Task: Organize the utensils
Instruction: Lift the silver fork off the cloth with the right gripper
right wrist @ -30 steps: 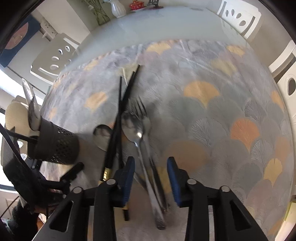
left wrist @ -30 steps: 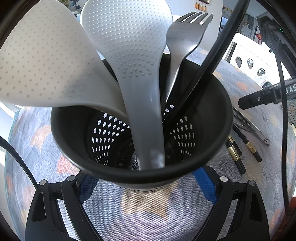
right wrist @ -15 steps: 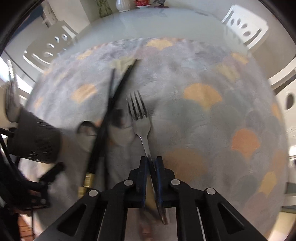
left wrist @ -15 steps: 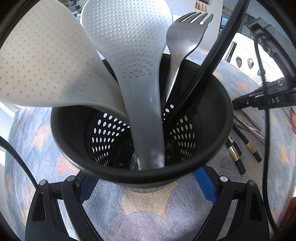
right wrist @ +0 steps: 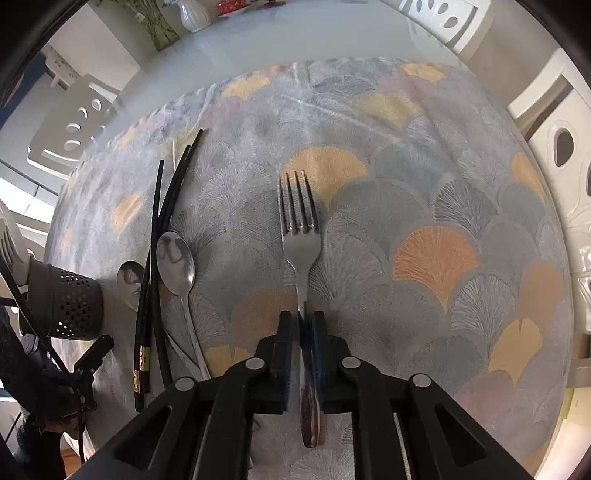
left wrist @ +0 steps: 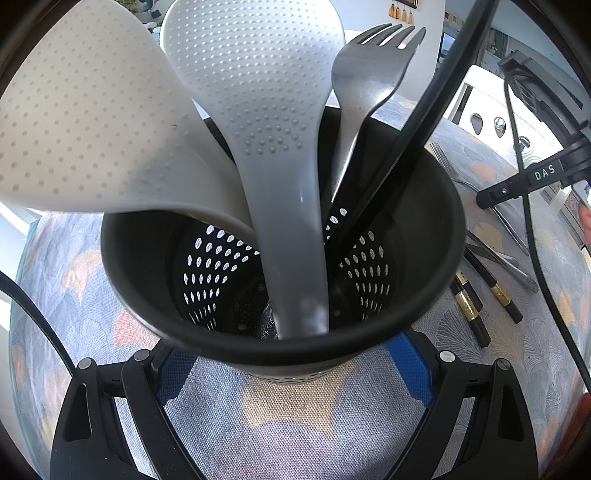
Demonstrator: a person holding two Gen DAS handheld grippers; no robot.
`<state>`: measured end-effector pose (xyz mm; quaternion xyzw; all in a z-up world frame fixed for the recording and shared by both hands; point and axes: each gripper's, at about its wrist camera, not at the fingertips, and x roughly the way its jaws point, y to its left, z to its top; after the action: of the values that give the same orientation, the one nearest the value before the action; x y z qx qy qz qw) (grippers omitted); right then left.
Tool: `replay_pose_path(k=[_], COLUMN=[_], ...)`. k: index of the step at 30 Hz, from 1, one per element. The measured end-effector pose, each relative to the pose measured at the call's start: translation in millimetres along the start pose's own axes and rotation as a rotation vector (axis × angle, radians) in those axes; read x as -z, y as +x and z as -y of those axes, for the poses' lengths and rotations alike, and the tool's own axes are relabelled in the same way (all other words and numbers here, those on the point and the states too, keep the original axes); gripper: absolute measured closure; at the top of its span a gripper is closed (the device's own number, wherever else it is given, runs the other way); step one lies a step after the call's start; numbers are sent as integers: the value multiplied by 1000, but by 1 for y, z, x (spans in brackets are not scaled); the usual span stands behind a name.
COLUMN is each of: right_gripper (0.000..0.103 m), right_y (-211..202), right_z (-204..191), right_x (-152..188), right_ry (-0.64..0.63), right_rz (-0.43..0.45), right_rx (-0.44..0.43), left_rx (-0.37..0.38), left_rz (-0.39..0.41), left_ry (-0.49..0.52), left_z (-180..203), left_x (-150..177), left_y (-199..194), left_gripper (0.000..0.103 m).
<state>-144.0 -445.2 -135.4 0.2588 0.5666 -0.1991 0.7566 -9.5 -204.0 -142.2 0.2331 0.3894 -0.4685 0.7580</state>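
My left gripper (left wrist: 291, 363) is shut on the black perforated utensil holder (left wrist: 280, 343), which stands on the cloth. It holds two white dotted rice paddles (left wrist: 255, 85), a steel fork (left wrist: 369, 70) and black chopsticks (left wrist: 380, 184). My right gripper (right wrist: 302, 325) is shut on the handle of a steel fork (right wrist: 300, 236), tines pointing away, over the cloth. To its left lie two spoons (right wrist: 176, 260) and several black chopsticks (right wrist: 162, 236). The holder (right wrist: 70, 306) shows at the far left in the right wrist view.
The table is covered by a grey cloth with orange fan shapes (right wrist: 436, 254). White chairs (right wrist: 77, 129) stand around it and a white vase (right wrist: 194, 14) at the far side. A black cable (left wrist: 524, 206) hangs at the right of the left wrist view.
My right gripper closed on the fork's handle and carried the fork out of the pile, to the right of the spoons and chopsticks. The left gripper and holder stayed still.
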Motion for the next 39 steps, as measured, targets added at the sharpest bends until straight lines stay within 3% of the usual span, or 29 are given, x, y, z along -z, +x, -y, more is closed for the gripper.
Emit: replay_pose_path(k=[6, 7, 8, 10, 27, 39], right_gripper=[85, 87, 96, 98, 98, 98], right_y=[6, 6, 5, 4, -89, -173], right_z=[-19, -21, -22, -23, -17, -49], right_x=[-7, -7, -6, -5, 20, -2], right_ry=[-86, -98, -113, -124, -47, -128], right_rz=[38, 49, 58, 69, 308, 517], right_rx=[93, 106, 115, 121, -21, -62], left_rx=[0, 0, 0, 0, 0, 0], left_rz=[0, 0, 0, 0, -1, -1], left_ry=[0, 0, 0, 0, 0, 0], left_z=[0, 0, 0, 0, 0, 0], left_x=[0, 0, 0, 0, 0, 0], left_y=[0, 0, 0, 0, 0, 0], left_gripper=[11, 11, 11, 11, 11, 11])
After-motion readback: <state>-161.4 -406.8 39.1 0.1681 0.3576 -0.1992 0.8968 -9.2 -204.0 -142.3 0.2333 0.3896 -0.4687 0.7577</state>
